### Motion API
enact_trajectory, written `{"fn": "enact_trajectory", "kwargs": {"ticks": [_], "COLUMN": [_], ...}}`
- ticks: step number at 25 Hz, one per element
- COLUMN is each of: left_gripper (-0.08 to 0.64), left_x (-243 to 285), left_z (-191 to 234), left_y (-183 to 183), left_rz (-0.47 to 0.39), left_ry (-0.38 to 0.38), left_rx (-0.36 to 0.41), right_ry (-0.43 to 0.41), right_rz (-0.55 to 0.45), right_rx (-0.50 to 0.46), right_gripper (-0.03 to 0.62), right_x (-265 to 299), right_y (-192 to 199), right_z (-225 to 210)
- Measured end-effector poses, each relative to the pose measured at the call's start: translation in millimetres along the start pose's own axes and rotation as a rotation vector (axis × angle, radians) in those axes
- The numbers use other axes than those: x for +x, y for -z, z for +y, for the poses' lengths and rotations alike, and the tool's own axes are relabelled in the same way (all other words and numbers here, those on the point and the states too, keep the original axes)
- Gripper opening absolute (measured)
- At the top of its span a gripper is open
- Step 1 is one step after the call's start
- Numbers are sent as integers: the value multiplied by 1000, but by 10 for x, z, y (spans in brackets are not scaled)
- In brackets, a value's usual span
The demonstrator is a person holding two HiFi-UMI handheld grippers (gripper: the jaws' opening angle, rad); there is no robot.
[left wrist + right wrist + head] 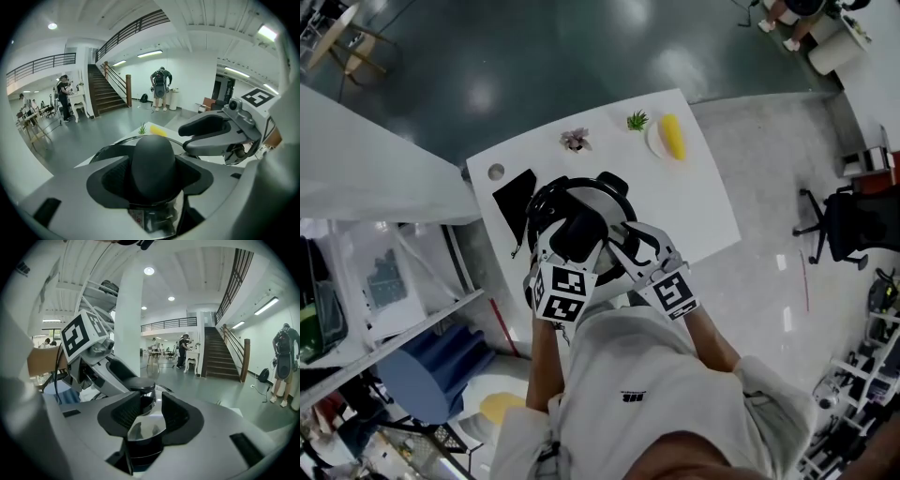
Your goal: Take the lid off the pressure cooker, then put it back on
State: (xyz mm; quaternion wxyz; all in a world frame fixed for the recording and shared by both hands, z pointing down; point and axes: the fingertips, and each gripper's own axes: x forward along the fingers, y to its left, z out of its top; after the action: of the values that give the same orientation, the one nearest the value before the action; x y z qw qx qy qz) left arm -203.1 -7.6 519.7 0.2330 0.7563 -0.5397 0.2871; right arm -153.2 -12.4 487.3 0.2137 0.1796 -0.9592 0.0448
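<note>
The pressure cooker stands on the white table, its lid on, right in front of me. My left gripper reaches down over the lid's black rounded handle. That handle lies between the wide-set jaws, and the pads show beside it without pressing. My right gripper is at the cooker's near right side. Its jaws are closed on a shiny metal part of the cooker's side handle, with black plastic below. Each gripper shows in the other's view.
A flat black object lies left of the cooker. At the table's far edge are a small flower-like ornament, a green plant and a yellow thing on a plate. An office chair stands to the right, and shelving to the left.
</note>
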Motion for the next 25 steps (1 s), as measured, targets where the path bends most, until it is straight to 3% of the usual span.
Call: {"fn": "enact_trajectory", "kwargs": {"ticks": [18, 25], "left_gripper": [287, 287], "left_x": [77, 72], "left_z": [-39, -56], "left_y": [8, 29], "left_rz": [88, 95], "left_ry": [74, 131], "left_rx": [-3, 59], "right_ry": [-51, -36], "right_rz": [-6, -10], "right_rx": [0, -9], "right_gripper": [141, 141], "right_x": [106, 96], "right_y": [-48, -66], "right_z": [-171, -155]}}
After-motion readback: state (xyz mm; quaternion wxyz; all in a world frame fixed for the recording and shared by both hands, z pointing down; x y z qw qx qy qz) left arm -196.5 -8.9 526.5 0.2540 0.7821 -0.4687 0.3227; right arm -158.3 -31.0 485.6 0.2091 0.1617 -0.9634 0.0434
